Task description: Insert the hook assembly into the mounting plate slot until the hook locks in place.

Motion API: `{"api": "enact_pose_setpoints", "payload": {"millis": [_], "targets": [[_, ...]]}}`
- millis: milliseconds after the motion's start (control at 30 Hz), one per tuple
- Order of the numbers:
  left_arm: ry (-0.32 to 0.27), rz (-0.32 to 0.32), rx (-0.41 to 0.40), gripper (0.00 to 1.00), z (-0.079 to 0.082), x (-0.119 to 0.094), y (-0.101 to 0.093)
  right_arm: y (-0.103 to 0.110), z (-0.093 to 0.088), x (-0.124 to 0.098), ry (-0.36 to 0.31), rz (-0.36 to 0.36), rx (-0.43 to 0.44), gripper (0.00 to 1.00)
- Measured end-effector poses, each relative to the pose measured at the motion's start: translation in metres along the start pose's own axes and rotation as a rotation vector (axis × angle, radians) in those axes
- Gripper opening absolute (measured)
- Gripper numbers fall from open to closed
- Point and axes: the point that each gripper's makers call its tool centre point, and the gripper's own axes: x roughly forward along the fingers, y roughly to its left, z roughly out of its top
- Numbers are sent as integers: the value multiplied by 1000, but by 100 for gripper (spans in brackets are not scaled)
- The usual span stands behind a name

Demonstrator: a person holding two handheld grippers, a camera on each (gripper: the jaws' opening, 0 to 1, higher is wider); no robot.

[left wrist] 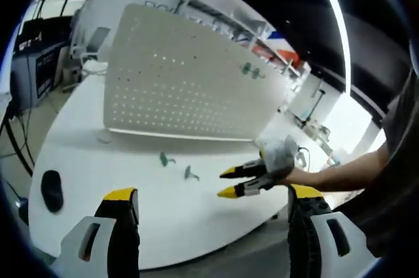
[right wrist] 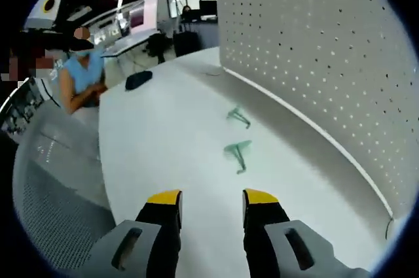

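Risk for you is a bad pinch: your right claw (right wrist: 211,201) is open and empty just before the nearer hook (right wrist: 237,152) lying flat on the white surface (right wrist: 163,140), your left claw (left wrist: 213,199) is wide too, so the thin hook may slide away from the pegboard (right wrist: 314,49).

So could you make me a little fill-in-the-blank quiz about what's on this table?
1. Two green hooks lie on the white ____.
2. The pegboard stands upright, and green hooks already hang on its upper ____ side in the left gripper view.
3. The right gripper holds ____ in its jaws.

Missing words: table; right; nothing
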Motion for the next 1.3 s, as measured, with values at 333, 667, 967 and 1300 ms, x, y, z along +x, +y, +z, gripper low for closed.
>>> {"api": "enact_pose_setpoints", "payload": {"millis": [333,667,967,1300], "targets": [[4,29,-22,96,-1,0,10,-13,14,37,33,24,-61,32],[14,52,-55,96,-8,1,18,-22,15,61,67,53,-84,24],[15,62,-72,96,-8,1,22,-33,11,69,100,44,-105,15],[18,56,-71,96,-5,4,25,-31,11,72,117,56,-133,1]]}}
